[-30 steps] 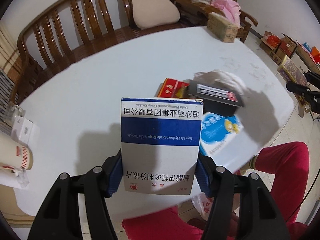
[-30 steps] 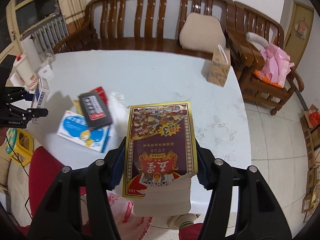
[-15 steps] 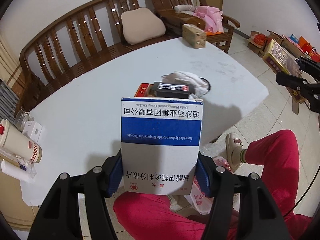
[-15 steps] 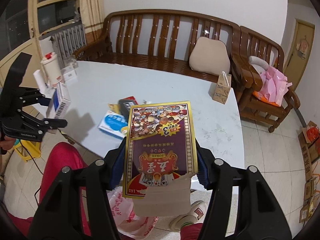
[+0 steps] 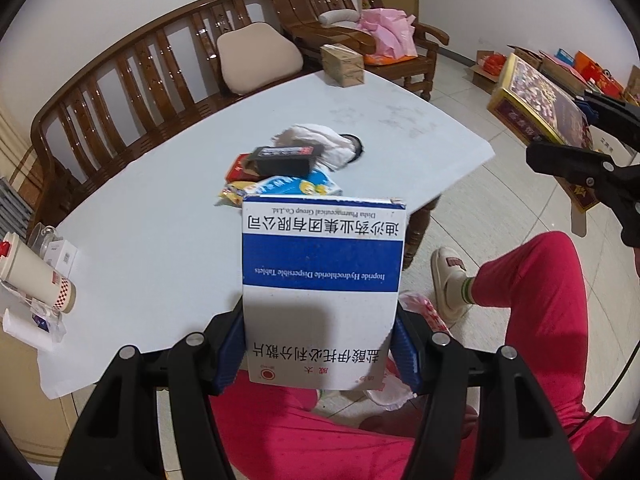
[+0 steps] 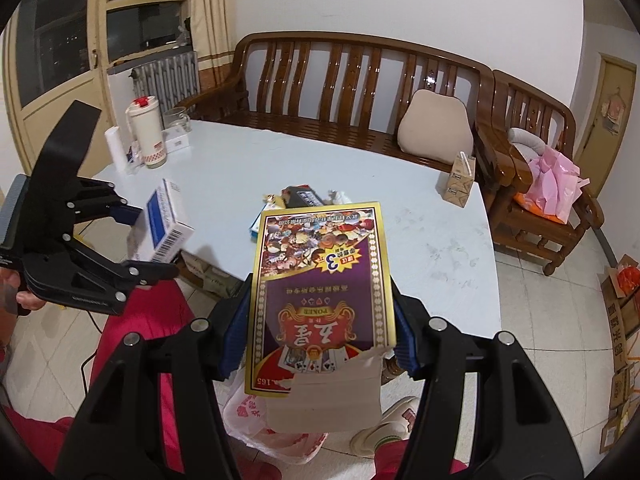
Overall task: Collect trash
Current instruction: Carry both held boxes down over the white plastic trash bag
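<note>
Tongs (image 6: pixel 320 344) on "POKER" box (image 6: pixel 320 280)

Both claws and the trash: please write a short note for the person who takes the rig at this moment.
Left claw: shut on the white-and-blue cardboard medicine box.
Right claw: shut on the purple-and-gold poker card box.
Both boxes are lifted off the pale table. The thin white-and-red plastic bag lies on the floor below, by the person's red trouser legs.
Left to do: drop both boxes into the bag, then collect the small pile of packets on the table.
</note>
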A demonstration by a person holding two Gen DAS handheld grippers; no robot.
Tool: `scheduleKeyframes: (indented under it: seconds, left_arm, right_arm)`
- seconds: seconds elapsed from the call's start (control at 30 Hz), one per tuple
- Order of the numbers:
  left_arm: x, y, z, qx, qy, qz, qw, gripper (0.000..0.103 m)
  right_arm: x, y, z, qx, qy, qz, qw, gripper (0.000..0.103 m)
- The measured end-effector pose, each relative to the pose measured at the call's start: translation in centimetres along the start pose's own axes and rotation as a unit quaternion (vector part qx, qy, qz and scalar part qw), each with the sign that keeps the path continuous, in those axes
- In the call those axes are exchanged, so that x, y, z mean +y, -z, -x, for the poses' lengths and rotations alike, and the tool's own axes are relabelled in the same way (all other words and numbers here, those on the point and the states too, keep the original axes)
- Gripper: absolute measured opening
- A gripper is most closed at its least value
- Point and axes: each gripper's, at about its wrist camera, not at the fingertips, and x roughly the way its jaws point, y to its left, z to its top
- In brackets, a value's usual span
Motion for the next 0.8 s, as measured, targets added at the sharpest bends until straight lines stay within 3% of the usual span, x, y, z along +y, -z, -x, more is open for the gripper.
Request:
scheduleKeyframes:
  seconds: [0.8]
  left_arm:
    - [-4.0, 3.8, -4.5, 0.038, 0.038, 0.008, 0.9985, 0.06]
  right_arm:
    - [3.1, 5.7, -2.3, 0.049, -0.022, -0.008, 0.999, 0.059]
